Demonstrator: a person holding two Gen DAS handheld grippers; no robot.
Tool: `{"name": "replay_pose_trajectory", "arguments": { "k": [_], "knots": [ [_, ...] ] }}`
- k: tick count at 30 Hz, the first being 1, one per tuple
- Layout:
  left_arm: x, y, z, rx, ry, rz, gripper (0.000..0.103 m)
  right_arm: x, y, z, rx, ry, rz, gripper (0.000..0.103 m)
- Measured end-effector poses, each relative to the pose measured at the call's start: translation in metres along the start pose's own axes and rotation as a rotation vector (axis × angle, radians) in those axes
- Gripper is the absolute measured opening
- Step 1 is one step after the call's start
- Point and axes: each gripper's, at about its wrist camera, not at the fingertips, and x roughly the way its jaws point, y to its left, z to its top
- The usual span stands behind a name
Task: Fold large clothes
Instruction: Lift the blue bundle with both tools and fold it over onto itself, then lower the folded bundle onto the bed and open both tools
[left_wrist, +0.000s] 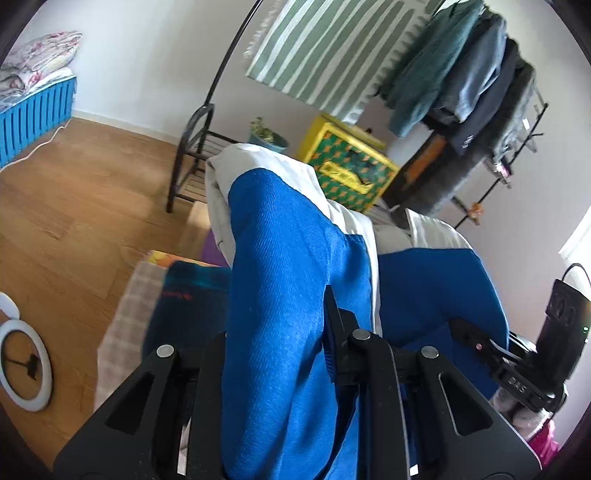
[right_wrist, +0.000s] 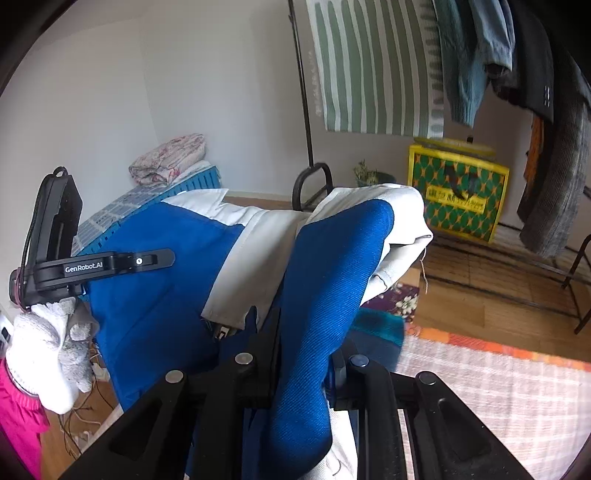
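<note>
A large blue and white garment (left_wrist: 288, 258) is held up in the air between both grippers. My left gripper (left_wrist: 273, 354) is shut on a thick fold of its blue cloth, which bulges up past the fingers. My right gripper (right_wrist: 299, 362) is shut on another blue and white fold of the garment (right_wrist: 332, 266). The right gripper shows in the left wrist view (left_wrist: 517, 369) at the right edge. The left gripper shows in the right wrist view (right_wrist: 110, 262) at the left, held by a white-gloved hand (right_wrist: 44, 354). The garment's lower part is hidden.
A checked cloth (right_wrist: 498, 398) over a colourful mat covers the wooden floor (left_wrist: 74, 192) below. A clothes rack (left_wrist: 480, 92) with hanging clothes and a striped towel (right_wrist: 373, 62) stands behind. A yellow and green box (right_wrist: 458, 192), a blue crate (left_wrist: 33, 107) with folded bedding and a ring light (left_wrist: 22, 362) are around.
</note>
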Motion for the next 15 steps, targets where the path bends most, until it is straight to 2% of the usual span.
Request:
{"name": "replay_pose_trajectory", "arguments": {
  "k": [3,5,6,7,10,13,15],
  "knots": [
    [0.040,0.022,-0.007,0.001,0.070,0.049,0.022,0.035,-0.005,-0.018,0.021,0.065,-0.017,0.017],
    [0.064,0.035,-0.017,0.002,0.114,0.120,0.023,0.055,-0.021,-0.033,0.062,0.116,-0.030,0.017],
    [0.072,0.040,-0.020,0.009,0.127,0.157,0.027,0.064,-0.032,-0.037,0.089,0.137,-0.042,0.018],
    [0.080,0.049,-0.025,0.001,0.143,0.195,0.038,0.071,-0.041,-0.043,0.113,0.160,-0.042,0.020],
    [0.086,0.064,-0.034,-0.067,0.131,0.215,0.056,0.082,-0.057,-0.054,0.157,0.194,-0.030,0.025],
    [0.080,0.069,-0.036,-0.075,0.106,0.251,0.058,0.087,-0.051,-0.057,0.105,0.209,-0.080,0.034],
    [0.070,0.069,-0.037,-0.083,0.095,0.278,0.058,0.089,-0.051,-0.055,0.102,0.227,-0.082,0.037]
  ]
}}
